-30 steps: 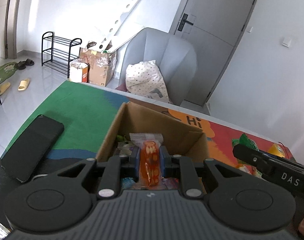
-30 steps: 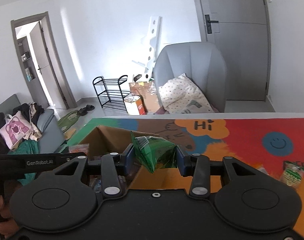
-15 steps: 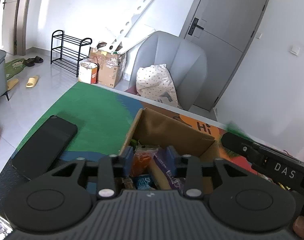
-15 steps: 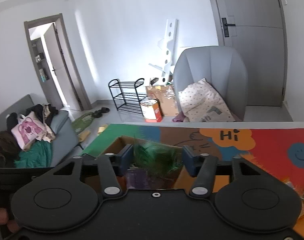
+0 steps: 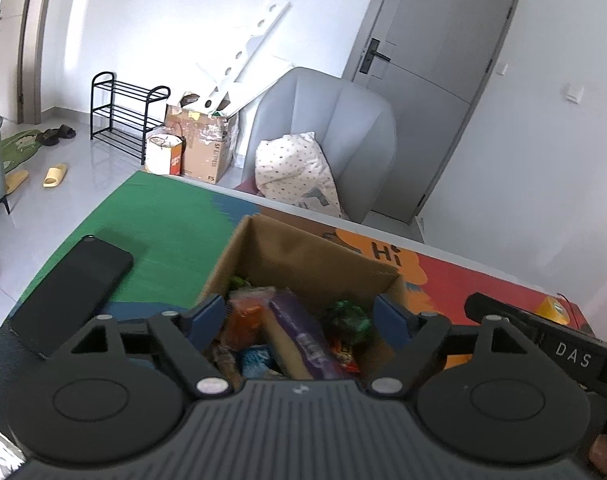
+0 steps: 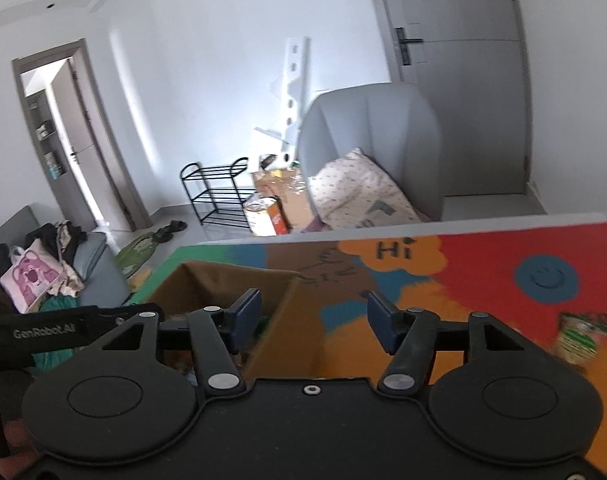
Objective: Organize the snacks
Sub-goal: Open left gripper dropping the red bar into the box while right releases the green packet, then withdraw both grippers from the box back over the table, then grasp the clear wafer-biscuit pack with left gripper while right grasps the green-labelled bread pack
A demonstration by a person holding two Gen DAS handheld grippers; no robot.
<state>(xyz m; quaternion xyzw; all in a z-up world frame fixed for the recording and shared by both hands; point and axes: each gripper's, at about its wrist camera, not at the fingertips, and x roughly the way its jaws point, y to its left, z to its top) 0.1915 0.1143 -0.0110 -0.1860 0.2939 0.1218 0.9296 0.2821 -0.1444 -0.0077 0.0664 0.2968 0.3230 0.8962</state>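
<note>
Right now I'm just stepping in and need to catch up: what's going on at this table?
A person is sorting snacks into a cardboard box with two handheld grippers. The left gripper hangs over the box, jaws opening, nothing between them; an orange packet and a green packet lie inside with others. The right gripper, also opening and empty, is by the box's edge. One more snack waits on the mat.

Both wrist views look down close over the cardboard box (image 5: 315, 256), sharing it
</note>
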